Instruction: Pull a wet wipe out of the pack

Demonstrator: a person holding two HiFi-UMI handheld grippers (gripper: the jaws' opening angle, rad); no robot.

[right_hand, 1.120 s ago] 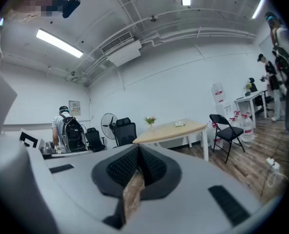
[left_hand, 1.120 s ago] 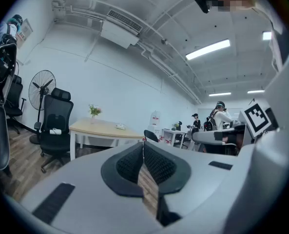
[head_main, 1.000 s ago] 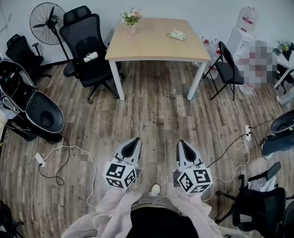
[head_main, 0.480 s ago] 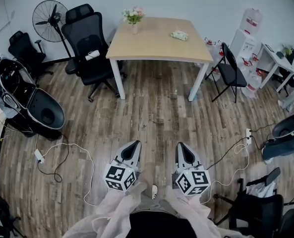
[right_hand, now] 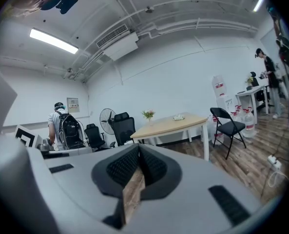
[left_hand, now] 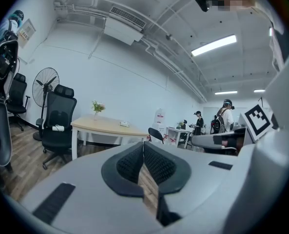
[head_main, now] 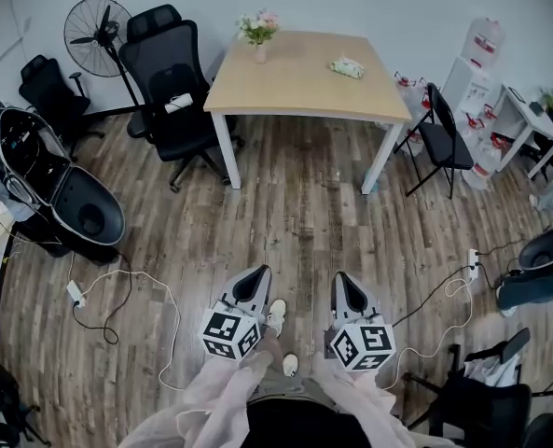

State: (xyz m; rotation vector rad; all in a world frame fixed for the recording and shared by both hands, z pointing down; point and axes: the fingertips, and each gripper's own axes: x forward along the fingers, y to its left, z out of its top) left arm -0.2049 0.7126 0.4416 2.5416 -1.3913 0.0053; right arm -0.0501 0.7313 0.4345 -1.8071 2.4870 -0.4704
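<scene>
The wet wipe pack (head_main: 348, 66) is a small pale green packet lying on the far right part of the wooden table (head_main: 295, 87). It also shows small in the left gripper view (left_hand: 124, 124) and the right gripper view (right_hand: 178, 117). Both grippers are held low in front of the person, far from the table and pointing towards it. My left gripper (head_main: 261, 271) (left_hand: 144, 144) has its jaws together with nothing between them. My right gripper (head_main: 338, 276) (right_hand: 138, 146) is likewise shut and holds nothing. A shoe (head_main: 276, 315) shows between them.
A vase of flowers (head_main: 260, 32) stands on the table's far left. Black office chairs (head_main: 172, 77) and a fan (head_main: 97, 28) stand left of it, a folding chair (head_main: 441, 141) to the right. Cables and power strips (head_main: 76, 294) lie on the wooden floor on both sides.
The person has stepped forward towards the table, and a shoe now shows between the grippers. Both grippers stay shut and side by side.
</scene>
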